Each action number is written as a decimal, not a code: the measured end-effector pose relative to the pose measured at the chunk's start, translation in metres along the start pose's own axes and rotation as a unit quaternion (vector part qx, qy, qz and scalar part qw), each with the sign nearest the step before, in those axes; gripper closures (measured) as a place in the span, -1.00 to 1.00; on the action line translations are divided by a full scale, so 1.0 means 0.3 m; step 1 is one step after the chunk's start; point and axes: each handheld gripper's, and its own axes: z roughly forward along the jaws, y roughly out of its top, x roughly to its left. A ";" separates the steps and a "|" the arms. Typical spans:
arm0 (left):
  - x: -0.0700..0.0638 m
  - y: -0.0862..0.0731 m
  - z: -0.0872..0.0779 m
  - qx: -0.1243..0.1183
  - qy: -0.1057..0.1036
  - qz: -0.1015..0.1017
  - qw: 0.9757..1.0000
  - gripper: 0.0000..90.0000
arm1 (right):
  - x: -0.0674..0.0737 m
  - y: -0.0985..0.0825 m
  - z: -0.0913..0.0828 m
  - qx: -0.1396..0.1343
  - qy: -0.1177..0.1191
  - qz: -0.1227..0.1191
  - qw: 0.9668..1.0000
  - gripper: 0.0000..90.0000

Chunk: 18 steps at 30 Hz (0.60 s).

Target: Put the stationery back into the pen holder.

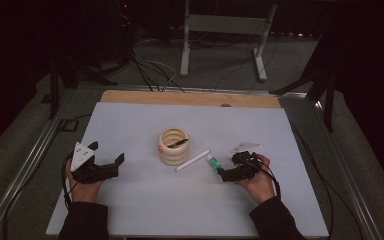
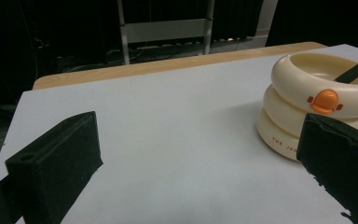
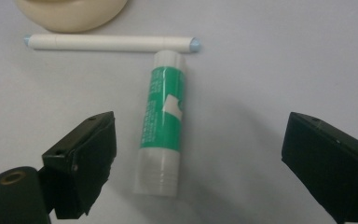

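A cream ringed holder (image 1: 174,146) (image 2: 317,102) with an orange button stands mid-table, and a black pen (image 1: 178,143) leans inside it. To its right lie a white pen (image 1: 192,160) (image 3: 112,43) and a green-and-white glue stick (image 1: 213,162) (image 3: 163,121), flat on the table. My right gripper (image 1: 223,170) (image 3: 203,137) is open, with its jaws on either side of the glue stick and the stick nearer one jaw. Left of the holder, my left gripper (image 1: 107,152) (image 2: 198,140) is open and holds nothing.
The white table top (image 1: 130,200) has a wooden strip (image 1: 190,98) along its far edge and metal rails (image 1: 25,165) at the sides. Cables and a white frame stand (image 1: 225,25) lie on the dark floor beyond.
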 end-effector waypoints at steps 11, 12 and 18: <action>0.003 0.000 -0.001 0.000 0.001 -0.001 1.000 -1.00 | 0.025 -0.009 0.068 0.034 0.026 -0.010 0.999 -0.02; 0.003 0.000 -0.001 0.000 0.001 -0.001 1.000 -1.00 | 0.025 -0.009 0.068 0.034 0.026 -0.010 0.999 -0.02; 0.003 0.000 -0.001 -0.001 0.001 -0.001 1.000 -1.00 | 0.043 -0.009 0.086 0.062 0.027 -0.027 0.997 0.46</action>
